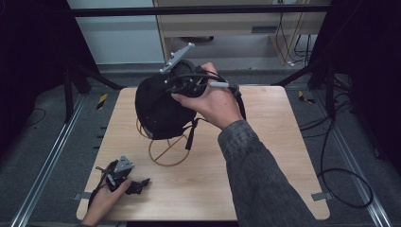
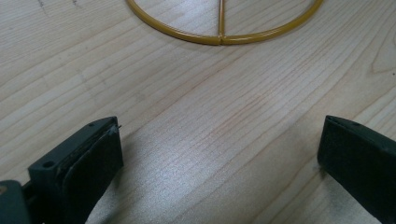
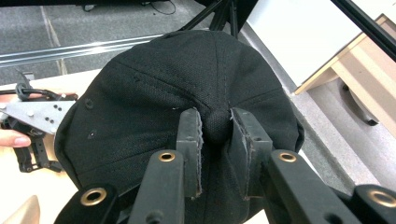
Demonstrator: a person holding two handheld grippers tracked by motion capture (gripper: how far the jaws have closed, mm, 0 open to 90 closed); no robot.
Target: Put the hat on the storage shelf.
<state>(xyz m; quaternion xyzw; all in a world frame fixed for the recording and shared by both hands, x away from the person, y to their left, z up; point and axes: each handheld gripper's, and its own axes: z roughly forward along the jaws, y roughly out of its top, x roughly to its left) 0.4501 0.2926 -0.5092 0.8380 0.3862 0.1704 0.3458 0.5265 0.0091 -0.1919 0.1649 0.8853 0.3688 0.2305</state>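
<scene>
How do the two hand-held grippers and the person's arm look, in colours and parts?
Both the left gripper and the right gripper are black, each with a grey three-cornered plate on top. The jaws carry dark flat pads and brass-coloured rivets. Black cables trail away. The right arm wears a dark grey sleeve.

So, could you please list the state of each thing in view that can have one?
black cap: draped over the wire stand, pinched at its crown.
right gripper: jaws shut on the cap's top button.
left gripper: jaws open, nothing between them, low over the table.
yellow wire stand: upright on the table, its ring base flat.
wooden table: bears the stand.
</scene>
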